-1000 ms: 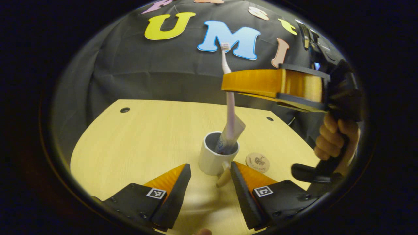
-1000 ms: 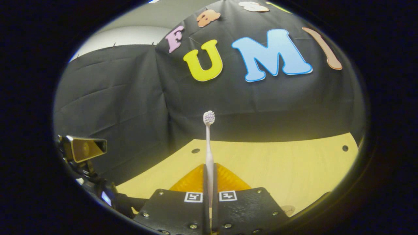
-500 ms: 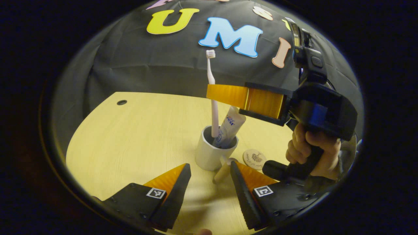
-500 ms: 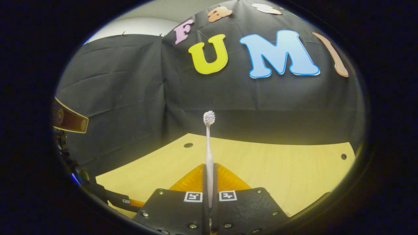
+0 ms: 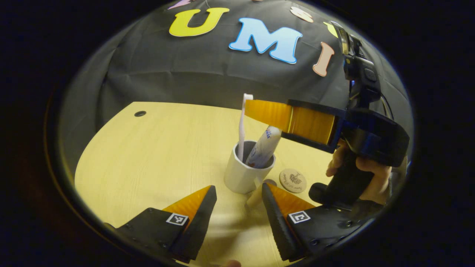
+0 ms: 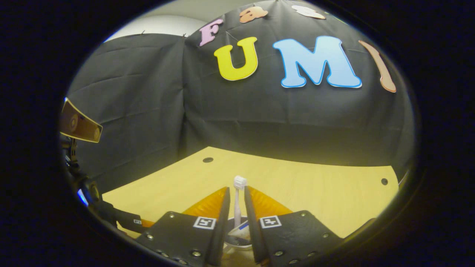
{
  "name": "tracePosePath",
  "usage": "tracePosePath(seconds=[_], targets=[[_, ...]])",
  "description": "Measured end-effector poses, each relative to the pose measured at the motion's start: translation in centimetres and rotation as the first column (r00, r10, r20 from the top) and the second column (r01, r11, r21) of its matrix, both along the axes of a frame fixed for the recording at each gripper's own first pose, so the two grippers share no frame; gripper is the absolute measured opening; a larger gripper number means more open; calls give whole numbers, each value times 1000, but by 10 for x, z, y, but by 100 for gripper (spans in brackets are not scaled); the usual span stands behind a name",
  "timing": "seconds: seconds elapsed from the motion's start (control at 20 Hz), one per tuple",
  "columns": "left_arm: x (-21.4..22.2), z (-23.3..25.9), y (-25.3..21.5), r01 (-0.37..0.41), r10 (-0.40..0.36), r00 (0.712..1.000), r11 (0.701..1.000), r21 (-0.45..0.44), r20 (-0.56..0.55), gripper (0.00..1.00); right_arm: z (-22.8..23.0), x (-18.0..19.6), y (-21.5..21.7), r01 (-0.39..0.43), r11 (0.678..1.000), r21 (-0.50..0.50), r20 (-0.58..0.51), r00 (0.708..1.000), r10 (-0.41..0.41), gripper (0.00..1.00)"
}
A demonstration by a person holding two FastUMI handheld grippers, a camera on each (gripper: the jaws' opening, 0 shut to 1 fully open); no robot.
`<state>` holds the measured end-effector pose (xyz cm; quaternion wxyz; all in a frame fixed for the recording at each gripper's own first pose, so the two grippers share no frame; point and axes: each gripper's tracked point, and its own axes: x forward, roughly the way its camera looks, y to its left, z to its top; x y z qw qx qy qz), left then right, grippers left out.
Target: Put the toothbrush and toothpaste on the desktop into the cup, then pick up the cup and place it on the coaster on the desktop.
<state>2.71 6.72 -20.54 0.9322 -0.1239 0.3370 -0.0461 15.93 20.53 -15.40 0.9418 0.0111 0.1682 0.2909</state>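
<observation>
Toothbrush (image 5: 241, 126) and toothpaste (image 5: 264, 146) stand together in the white cup (image 5: 243, 175) on the yellow desktop (image 5: 148, 155), the brush leaning on the cup's far-left rim with its bristle head up, the tube slanting toward the right. The right gripper (image 6: 237, 202) hangs directly over the cup, its orange fingers parted a little to either side of the brush stem, with a visible gap on both sides, so the brush appears released rather than pinched. The left gripper (image 5: 235, 202) waits low in front of the cup with its fingers spread wide and nothing between them; the cup's handle points toward it. Risk from here, by judgement: if the right gripper pulls away sideways instead of straight up, a finger could catch the tall brush head and tip brush or cup. The cup is top-heavy with two long items leaning out of it, so a grip on the handle alone may let it swing and spill them. The round coaster (image 5: 292, 180) lies just beside the cup on its right, bare, close enough for the cup to nudge it off its spot.
</observation>
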Motion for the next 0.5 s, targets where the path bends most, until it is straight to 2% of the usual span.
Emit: tracePosePath(seconds=[0.1,0.25,0.35,0.5], targets=[[1,1,0,3,-3,1000,1000,4,1,83,3,-2,-2,6,1000,13,-12,1000,-6,51],[1,2,-2,8,-8,1000,1000,9,2,83,16,0,-7,20,999,37,8,1000,-20,62],[2,2,-4,12,-12,1000,1000,14,5,82,26,1,-18,45,998,42,30,998,-46,91],[2,9,-9,23,-23,1000,1000,15,10,83,40,3,-31,85,994,70,42,995,-88,91]])
